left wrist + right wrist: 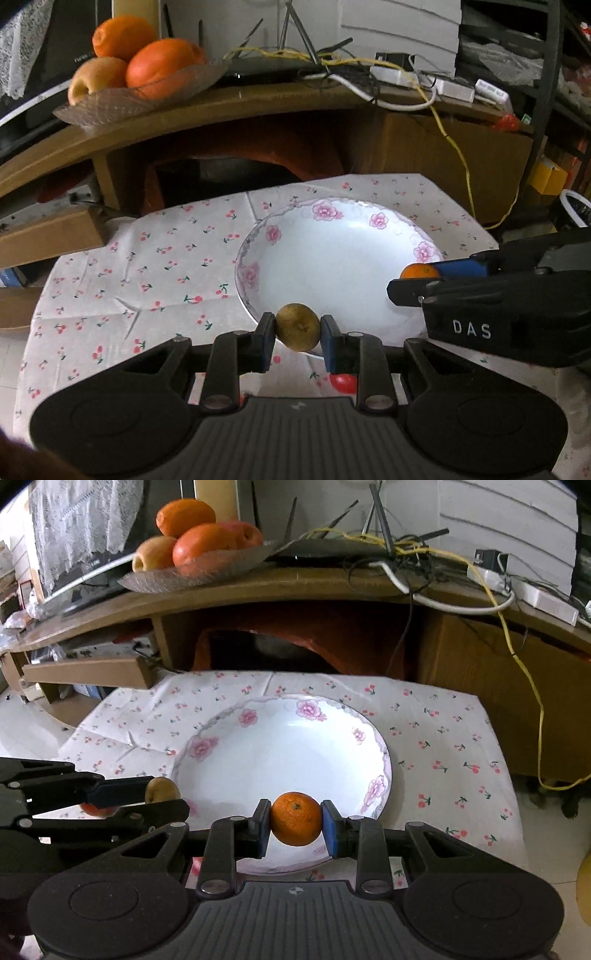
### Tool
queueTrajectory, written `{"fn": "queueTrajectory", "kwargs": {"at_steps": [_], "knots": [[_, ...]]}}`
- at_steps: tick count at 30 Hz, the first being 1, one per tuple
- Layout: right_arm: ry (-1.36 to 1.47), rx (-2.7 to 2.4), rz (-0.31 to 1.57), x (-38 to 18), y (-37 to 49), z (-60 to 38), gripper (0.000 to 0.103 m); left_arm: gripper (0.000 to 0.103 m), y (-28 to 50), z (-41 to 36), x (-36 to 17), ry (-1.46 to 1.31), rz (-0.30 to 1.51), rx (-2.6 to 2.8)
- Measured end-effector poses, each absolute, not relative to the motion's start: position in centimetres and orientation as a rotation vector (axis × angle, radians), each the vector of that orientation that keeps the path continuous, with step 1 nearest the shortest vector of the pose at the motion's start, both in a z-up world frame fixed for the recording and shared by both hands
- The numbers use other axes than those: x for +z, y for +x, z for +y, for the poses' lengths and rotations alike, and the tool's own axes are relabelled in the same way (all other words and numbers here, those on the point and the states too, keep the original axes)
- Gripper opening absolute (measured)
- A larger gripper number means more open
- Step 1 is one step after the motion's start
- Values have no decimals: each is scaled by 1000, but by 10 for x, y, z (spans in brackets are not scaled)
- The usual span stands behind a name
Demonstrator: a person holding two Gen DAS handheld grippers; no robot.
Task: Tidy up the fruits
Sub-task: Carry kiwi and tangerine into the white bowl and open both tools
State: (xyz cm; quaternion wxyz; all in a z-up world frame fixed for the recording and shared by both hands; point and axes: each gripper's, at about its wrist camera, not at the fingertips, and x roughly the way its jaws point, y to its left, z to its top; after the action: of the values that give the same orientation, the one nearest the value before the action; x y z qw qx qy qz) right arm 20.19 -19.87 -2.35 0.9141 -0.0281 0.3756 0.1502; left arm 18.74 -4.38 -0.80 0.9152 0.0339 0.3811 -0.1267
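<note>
The only legible writing is "DAS" in white on the black body of the right tool (pixel 413 284), seen at 3 o'clock in the left wrist view. The left tool (pixel 298 328) is clenched on a small brownish-green fruit (pixel 298 326), its blue pads pressing both sides, held over the near rim of the plate (pixel 332 254). The right tool (pixel 295 823) grips a small orange (pixel 296 823) the same way, above the plate's (pixel 280 749) near edge at 6 o'clock. The plate's white bowl lies bare, with pink flowers round the rim; it sits on a cherry-print cloth (pixel 443 746) covering the worktop, with free cloth at 9 and 3 o'clock. Beyond, at 12 o'clock, a wooden shelf (pixel 295 587) overhangs, carrying a glass dish (pixel 199 572) of oranges and apples at 11 o'clock and tangled cables (pixel 424 554) at 1 o'clock. A red fruit (pixel 343 384) is mostly hidden beneath the left tool; what it is cannot be told. Fisheye bending cuts off the cloth's near corners.
</note>
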Motion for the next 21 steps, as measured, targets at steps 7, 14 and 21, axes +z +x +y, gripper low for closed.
{"fn": "queueTrajectory", "kwargs": {"at_steps": [7, 14, 21], "knots": [[-75, 315, 808, -35, 212, -195, 29, 32, 194, -53, -16, 99, 788, -277], [-63, 313, 817, -37, 214, -197, 34, 32, 195, -53, -15, 107, 790, -281], [-44, 308, 803, -34, 214, -201, 41, 33, 196, -52, -15, 90, 794, -277]]}}
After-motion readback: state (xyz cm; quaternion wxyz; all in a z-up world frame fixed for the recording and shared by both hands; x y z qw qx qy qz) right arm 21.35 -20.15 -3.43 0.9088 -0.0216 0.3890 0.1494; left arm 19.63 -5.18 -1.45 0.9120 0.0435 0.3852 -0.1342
